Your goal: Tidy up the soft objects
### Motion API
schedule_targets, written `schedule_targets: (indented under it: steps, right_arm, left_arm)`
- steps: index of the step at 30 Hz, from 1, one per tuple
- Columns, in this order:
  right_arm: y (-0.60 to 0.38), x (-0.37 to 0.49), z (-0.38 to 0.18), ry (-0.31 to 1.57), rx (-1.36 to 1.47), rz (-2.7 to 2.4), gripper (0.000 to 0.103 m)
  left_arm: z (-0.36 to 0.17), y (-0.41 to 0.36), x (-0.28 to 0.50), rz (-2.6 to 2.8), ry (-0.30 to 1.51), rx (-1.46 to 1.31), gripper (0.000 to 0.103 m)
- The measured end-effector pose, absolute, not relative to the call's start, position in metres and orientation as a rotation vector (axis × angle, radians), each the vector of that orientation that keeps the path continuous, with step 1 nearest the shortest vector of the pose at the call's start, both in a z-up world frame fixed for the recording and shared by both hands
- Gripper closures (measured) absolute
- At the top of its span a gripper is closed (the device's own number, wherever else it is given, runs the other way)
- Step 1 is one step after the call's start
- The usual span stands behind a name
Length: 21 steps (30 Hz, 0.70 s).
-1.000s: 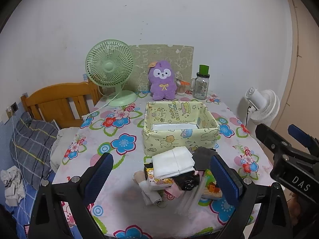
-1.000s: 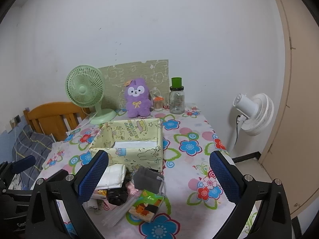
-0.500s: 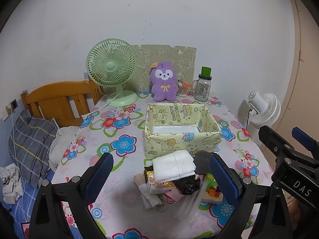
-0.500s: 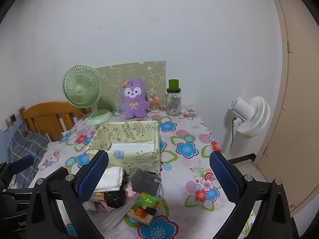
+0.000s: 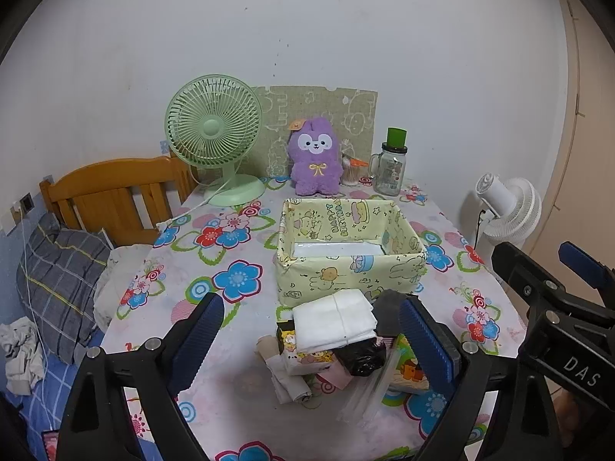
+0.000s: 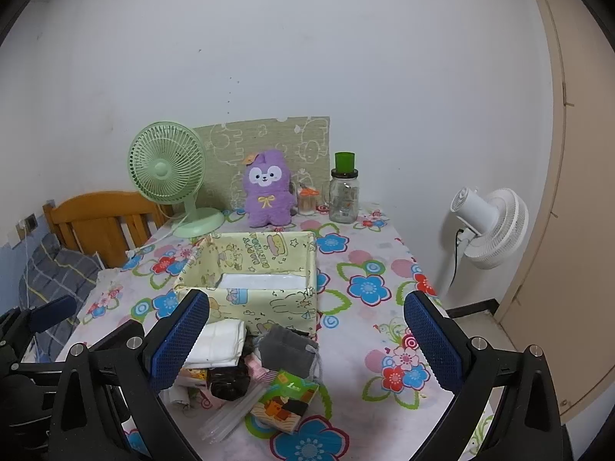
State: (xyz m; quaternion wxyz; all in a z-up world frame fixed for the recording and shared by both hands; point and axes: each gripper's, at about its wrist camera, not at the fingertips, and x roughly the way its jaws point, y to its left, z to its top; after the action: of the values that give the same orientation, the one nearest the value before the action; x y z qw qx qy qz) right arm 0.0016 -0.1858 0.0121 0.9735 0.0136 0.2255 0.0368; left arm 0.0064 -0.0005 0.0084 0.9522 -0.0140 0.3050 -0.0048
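Note:
A pile of soft things lies at the table's near edge: a folded white cloth, a grey pouch, a cartoon-print tissue pack, a black bundle and a beige rolled cloth. Behind it stands an open yellow cartoon box, empty but for its white bottom. A purple plush sits at the back. My left gripper hovers before the pile, its jaws wide and closing, nothing pressed between them. My right gripper is open and empty, just right of the pile.
A green desk fan and a glass jar with a green lid stand at the back of the flowered table. A colourful packet and clear plastic lie by the pile. A wooden headboard is left; a white fan right.
The left gripper's jaws have narrowed a little. Neither hand has shifted, and the pile and the box lie as before.

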Motion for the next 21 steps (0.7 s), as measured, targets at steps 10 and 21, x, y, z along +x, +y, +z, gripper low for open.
schedule_targets:
  steps: [10, 21]
  right_arm:
    - [-0.1871, 0.001, 0.0142, 0.454, 0.029, 0.067, 0.001]
    - [-0.1865, -0.0012, 0.0146, 0.444, 0.028, 0.07, 0.001]
  left_arm:
    - [0.0101, -0.0008, 0.0068, -0.004, 0.618, -0.021, 0.01]
    - [0.0132, -0.0024, 0.0056, -0.003, 0.604, -0.009, 0.01]
